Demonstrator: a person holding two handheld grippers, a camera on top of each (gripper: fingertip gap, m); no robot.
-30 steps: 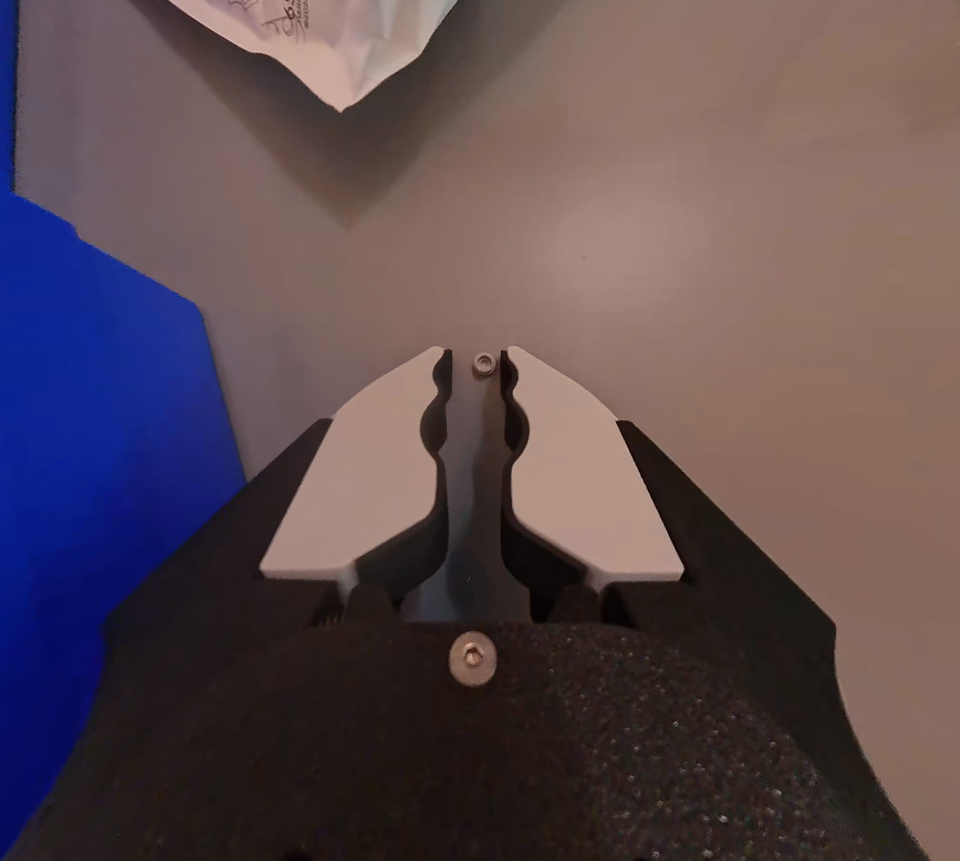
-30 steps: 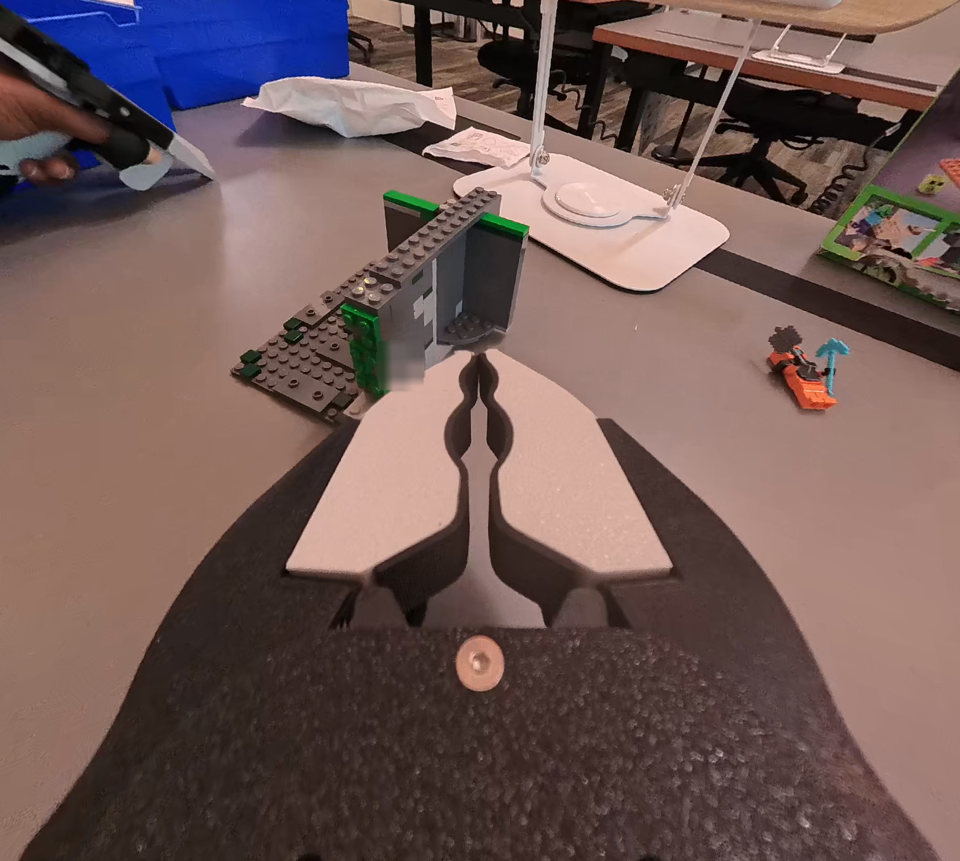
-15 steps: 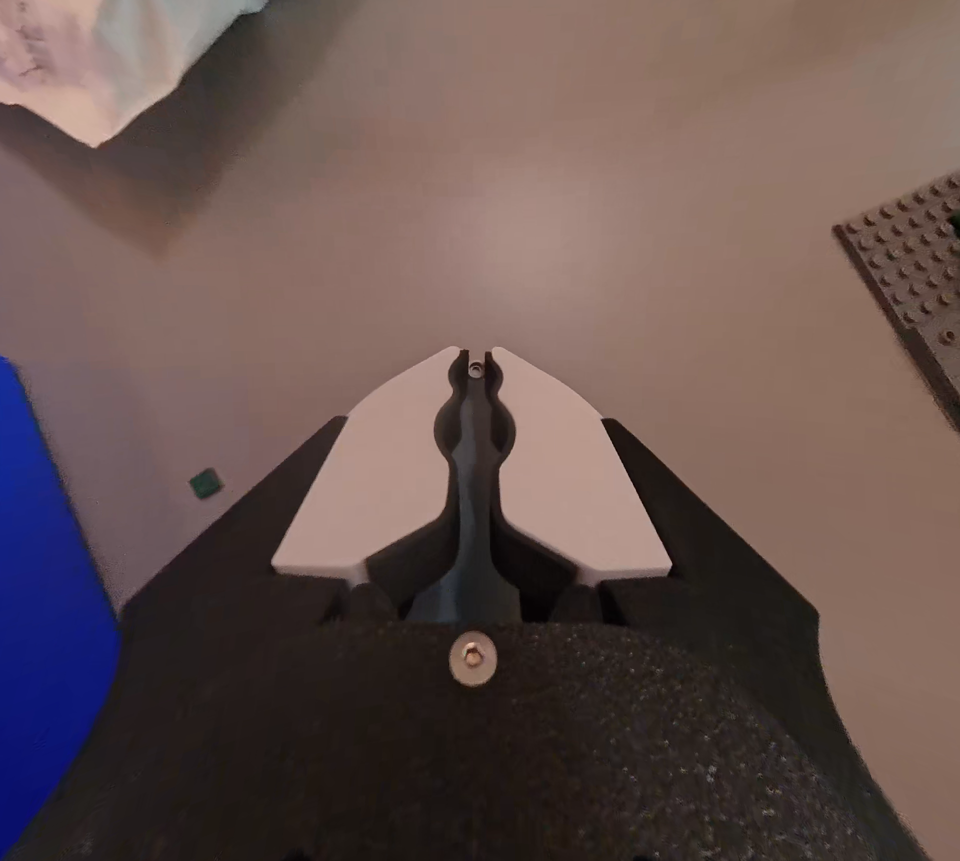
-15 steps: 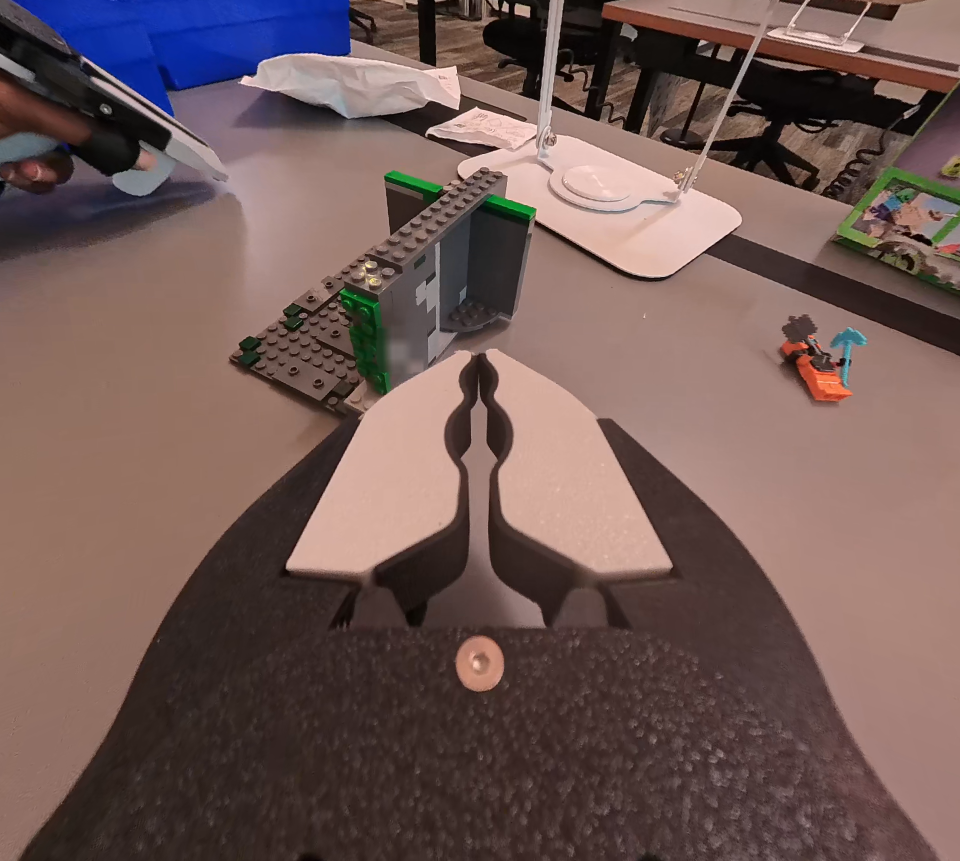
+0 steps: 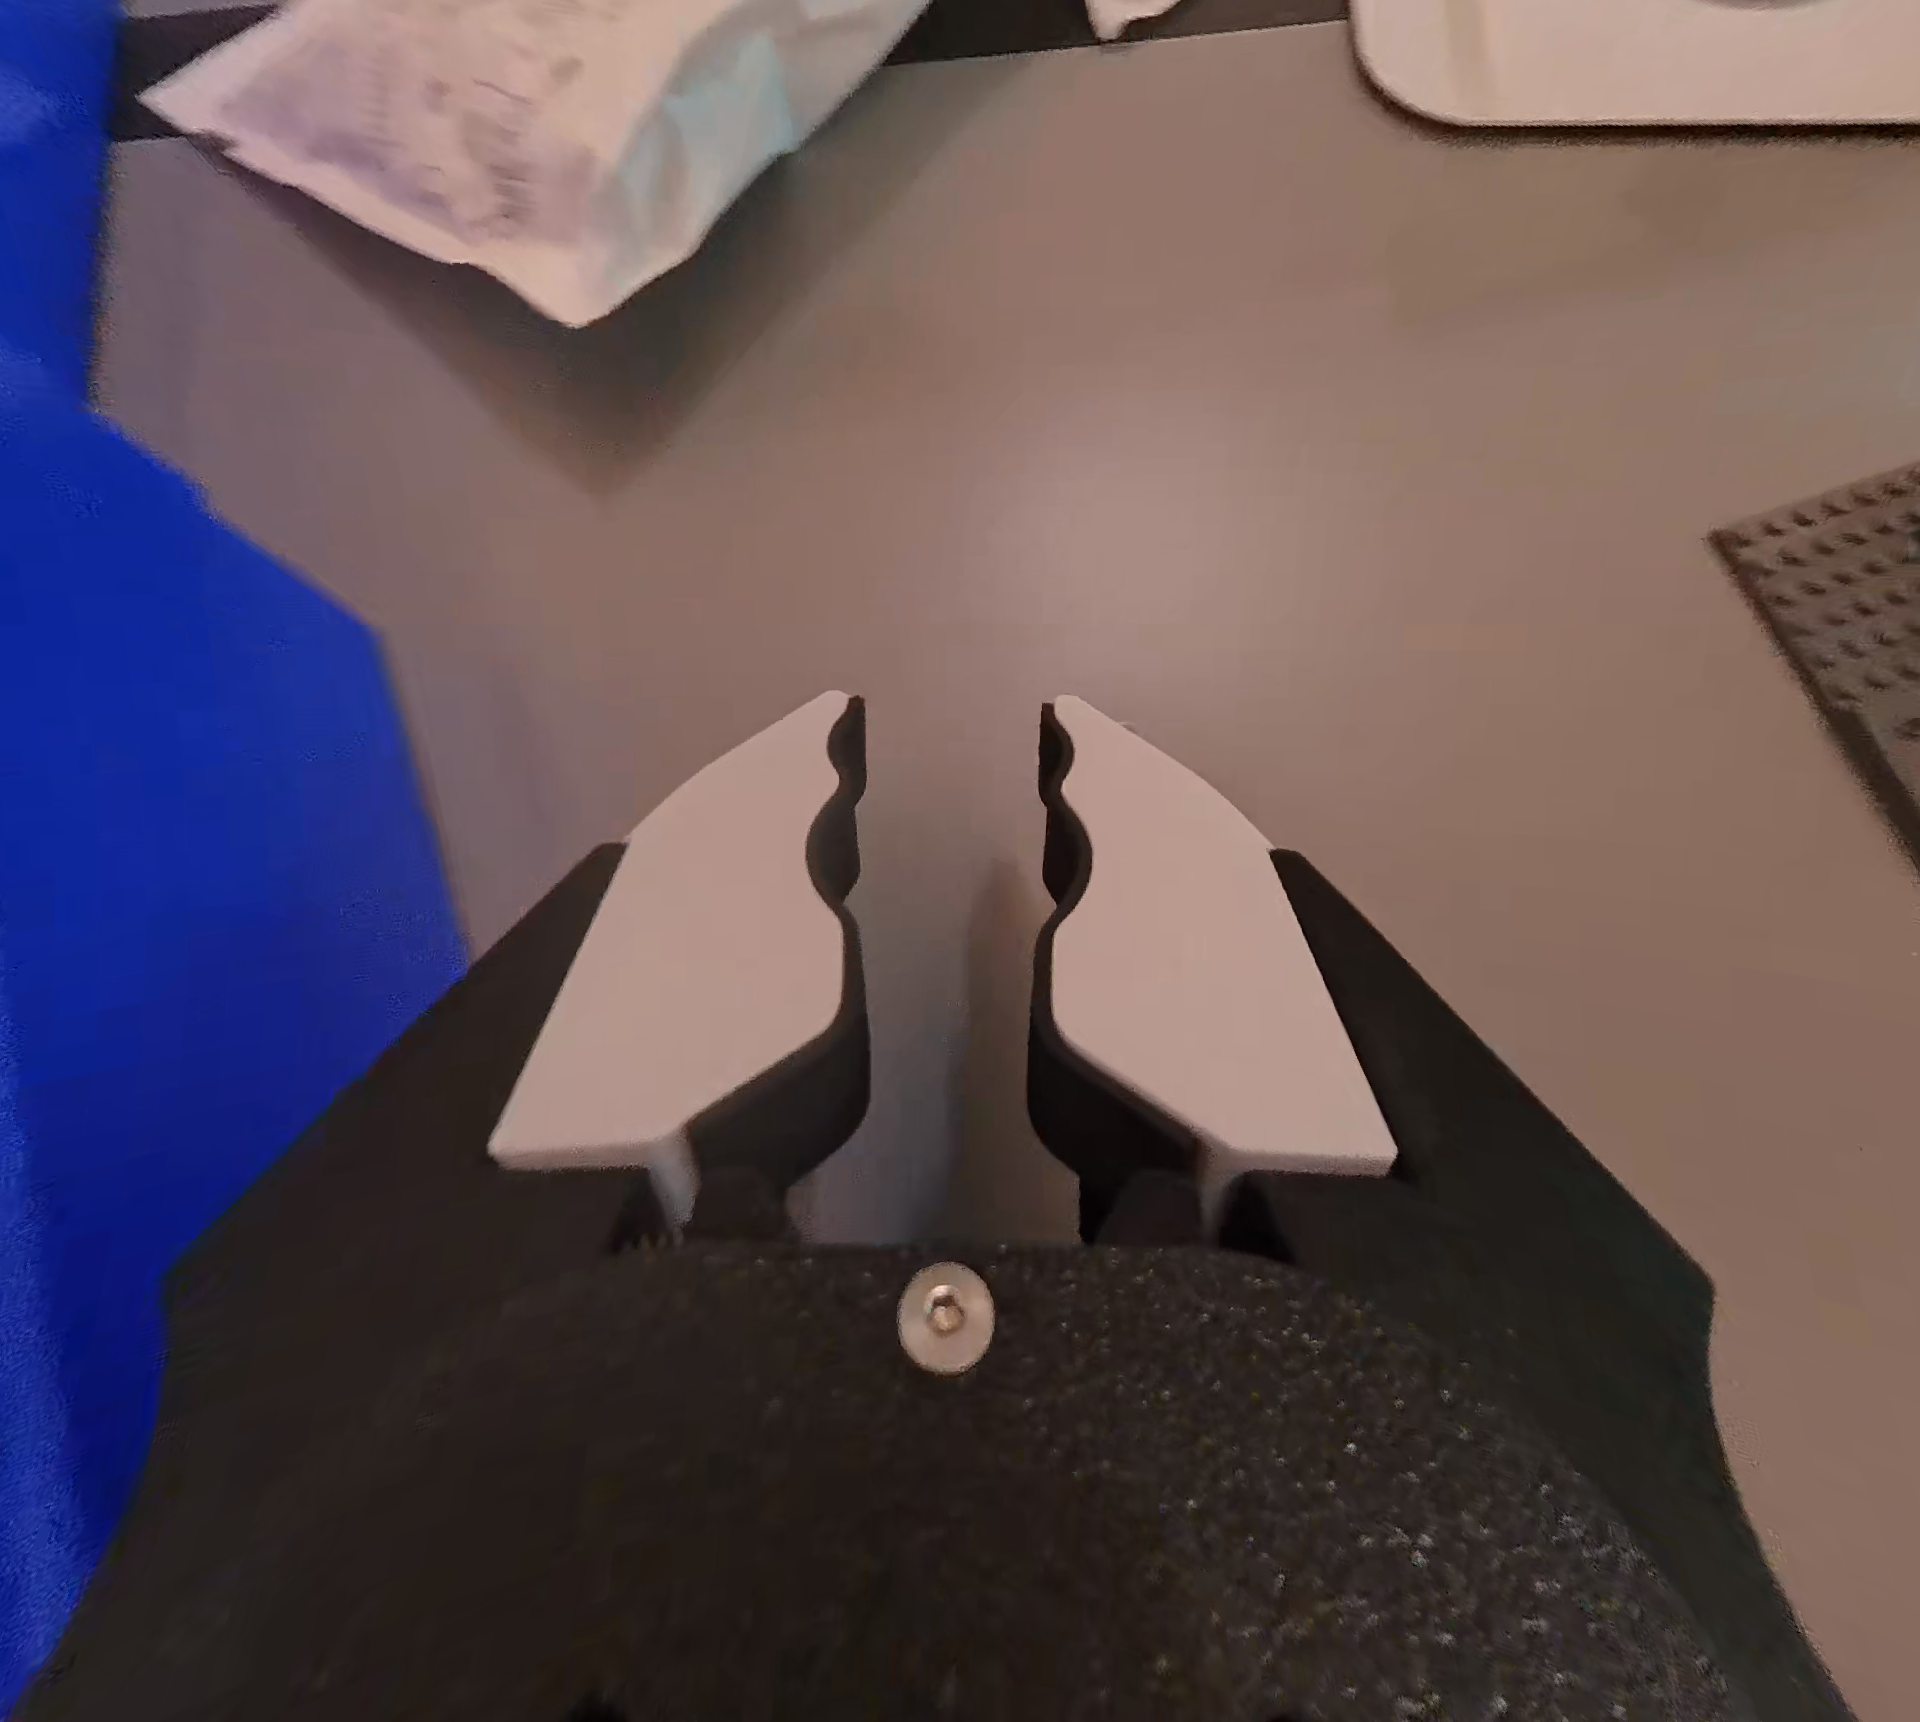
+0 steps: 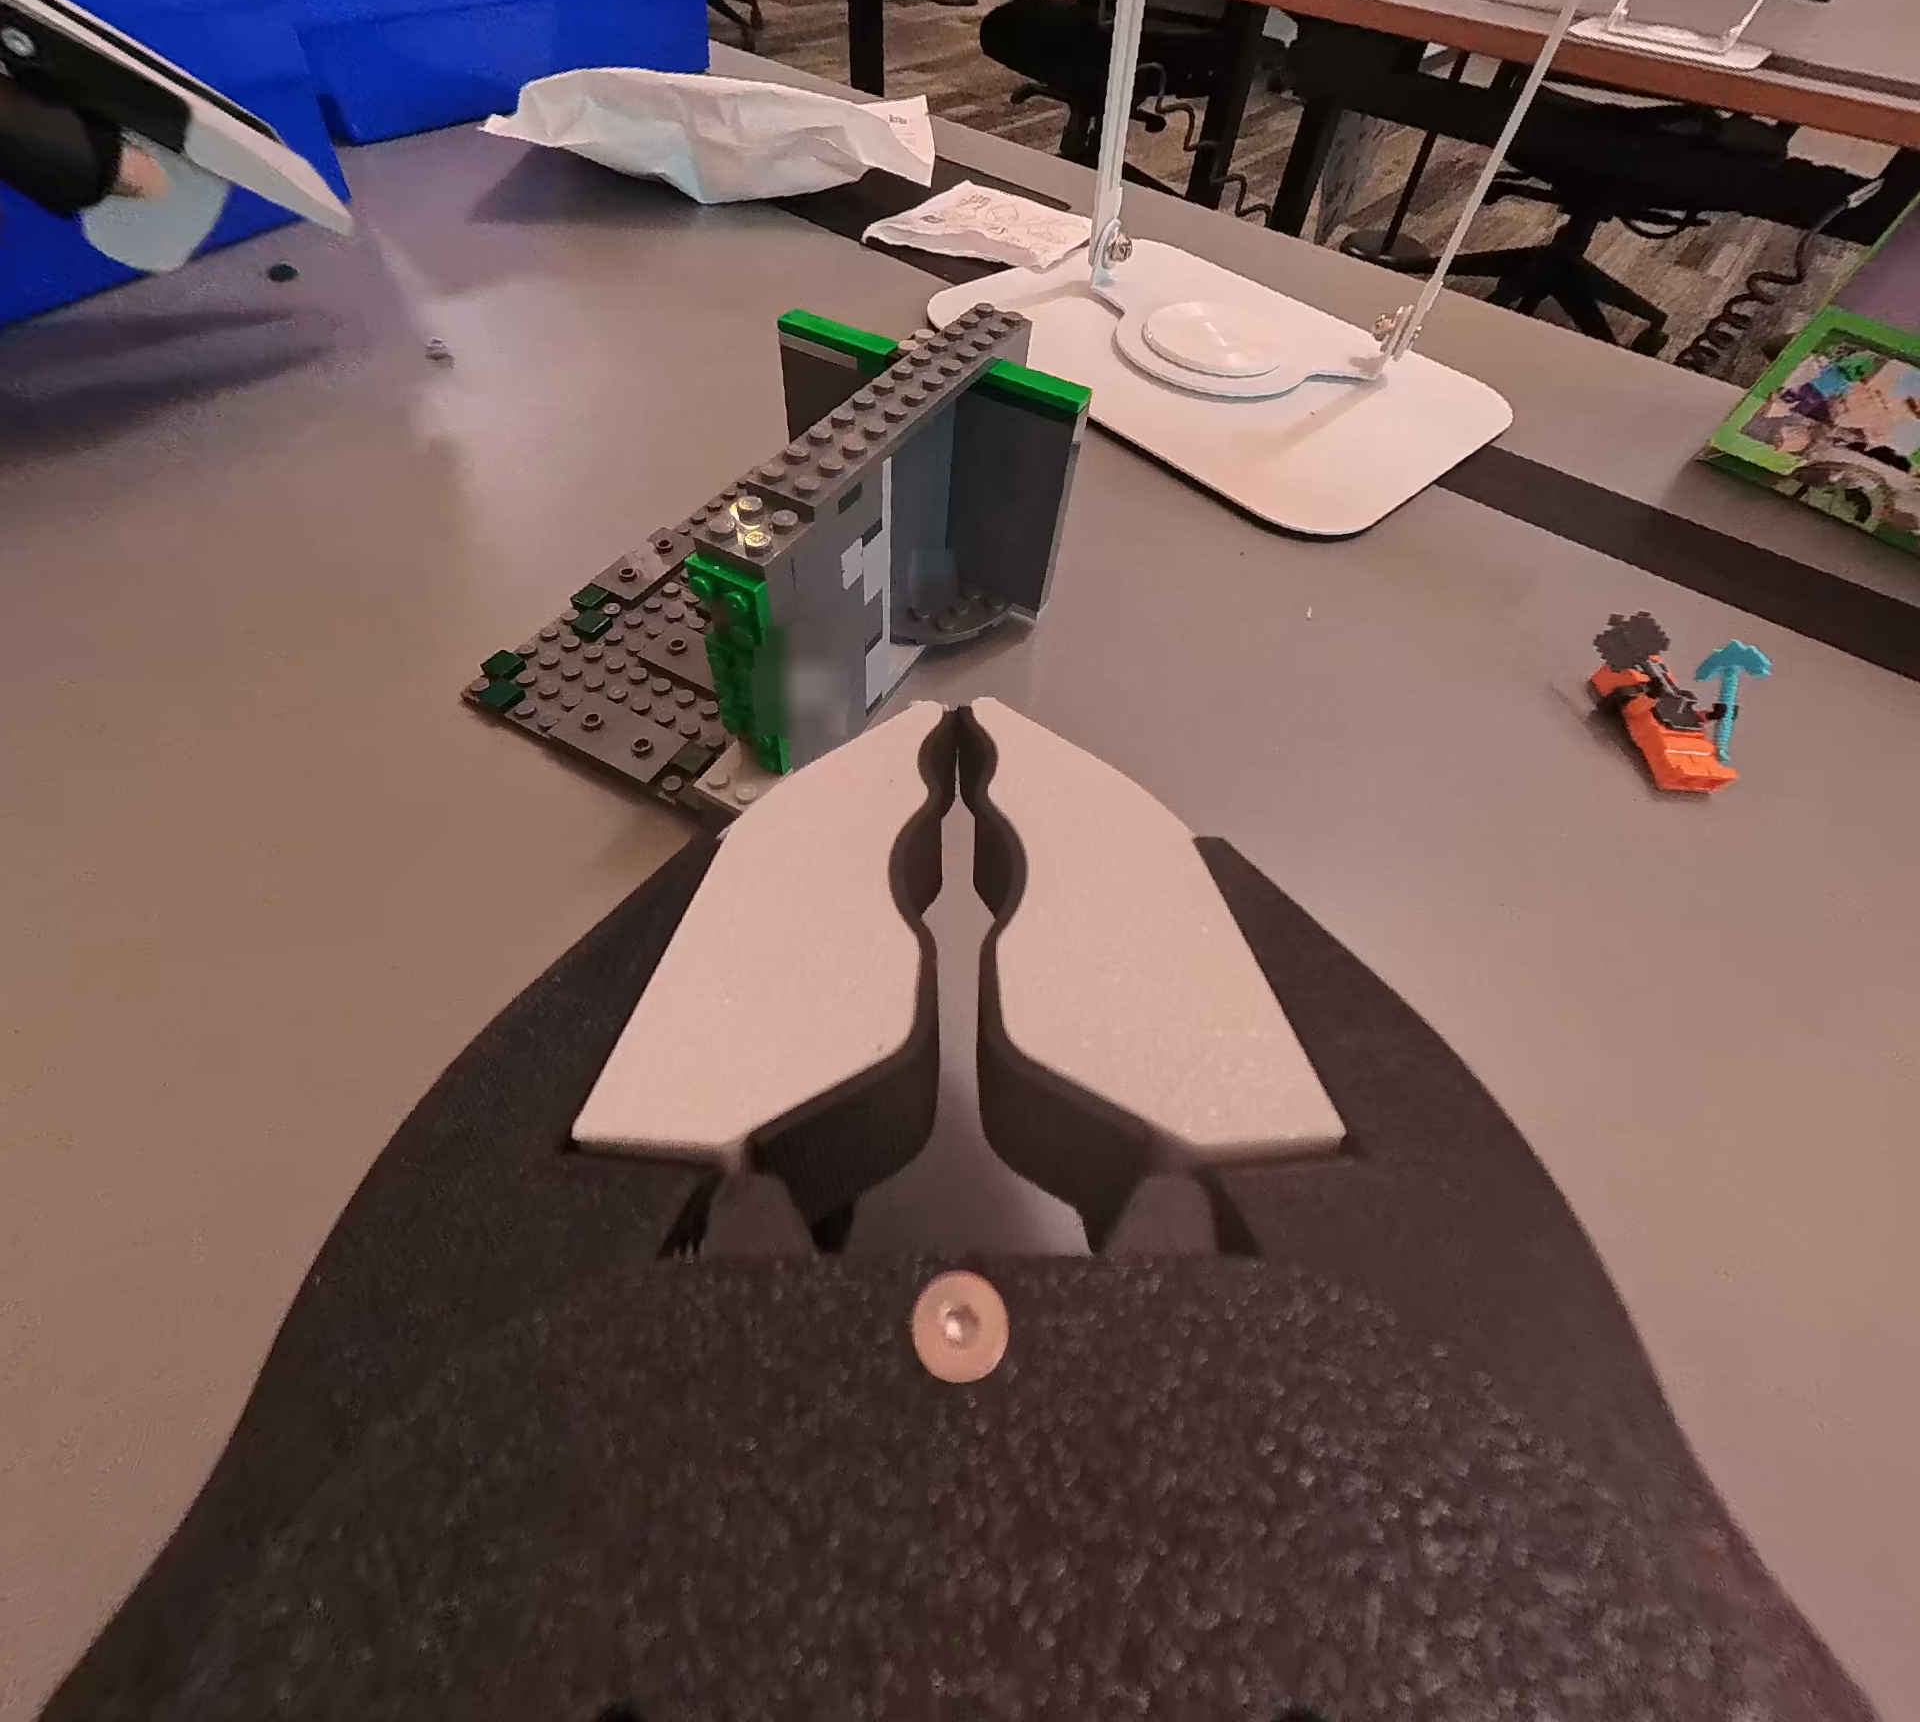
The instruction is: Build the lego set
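Build (image 6: 831,571) sits mid-table about half done – baseplate plus one grey wall up, lots left – with the left gripper (image 5: 951,716) wide open and empty, the right gripper (image 6: 956,714) closed on nothing just near it.

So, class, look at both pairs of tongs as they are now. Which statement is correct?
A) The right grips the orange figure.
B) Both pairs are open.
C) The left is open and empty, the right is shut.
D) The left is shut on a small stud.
C: the left tongs stand apart over bare table with nothing between them, while the right tongs meet at the tips, empty.
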